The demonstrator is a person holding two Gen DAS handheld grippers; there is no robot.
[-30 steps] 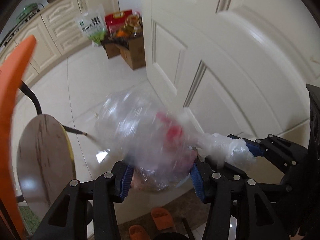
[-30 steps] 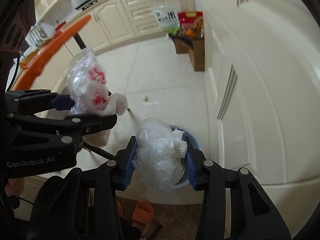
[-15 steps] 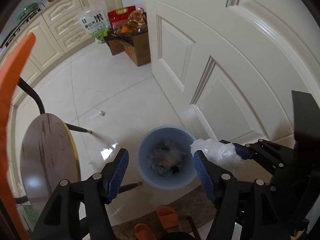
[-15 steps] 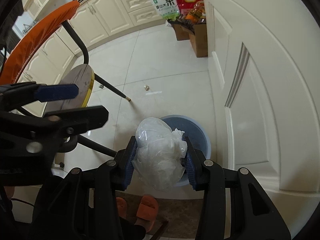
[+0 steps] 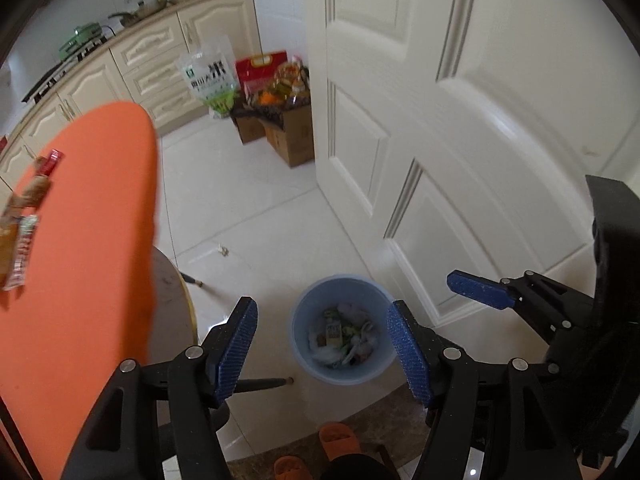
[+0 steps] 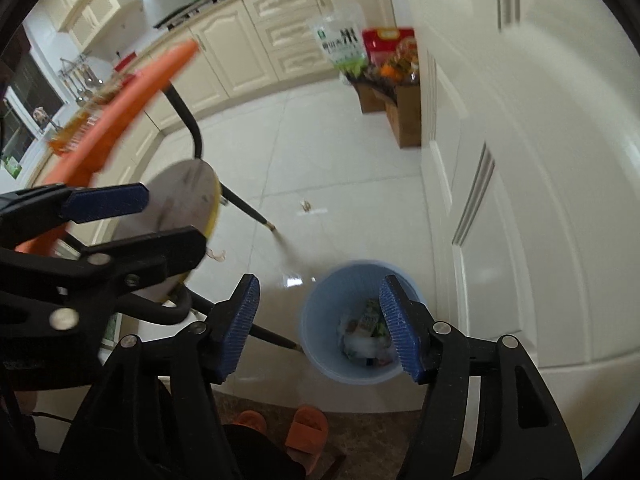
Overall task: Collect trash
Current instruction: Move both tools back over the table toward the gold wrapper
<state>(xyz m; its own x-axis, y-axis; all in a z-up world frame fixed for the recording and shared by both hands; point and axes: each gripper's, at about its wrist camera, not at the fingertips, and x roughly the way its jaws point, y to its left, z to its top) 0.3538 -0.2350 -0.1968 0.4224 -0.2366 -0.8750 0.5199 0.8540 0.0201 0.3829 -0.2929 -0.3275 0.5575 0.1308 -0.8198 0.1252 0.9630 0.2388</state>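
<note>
The white door [image 5: 460, 128] fills the space right of the bin [image 5: 298, 322], and its lower panels stand just beside the bin's rim. The pale tiled floor [image 5: 248, 208] runs from the bin back to the cream cabinets [image 5: 152, 64], which lie well beyond it. The orange tabletop [image 5: 84, 264] spreads left of the bin, higher up, with a few wrappers [image 5: 20, 220] lying near its far left edge; a round stool [image 6: 184, 204] on dark legs stands under it, between tabletop and bin. Cardboard boxes [image 5: 294, 140] with a white-and-green bag [image 5: 210, 76] and a red package [image 5: 260, 66] sit far behind the bin, against the door's edge. A brown mat [image 6: 360, 436] lies on the near side of the bin, with two orange slippers [image 6: 306, 426] on it.

The bin is a blue round tub on the floor, upright, and holds the trash [image 5: 344, 332]: crumpled clear plastic, a small carton and other scraps, all down inside it. A small scrap [image 5: 223, 250] lies on the floor beyond the bin, well apart.

The left gripper [image 5: 322, 354] hangs above the bin with its jaws spread and nothing between them. The right gripper [image 6: 320, 330] is also above the bin; its jaws have just been opening and stand spread with nothing between the pads
</note>
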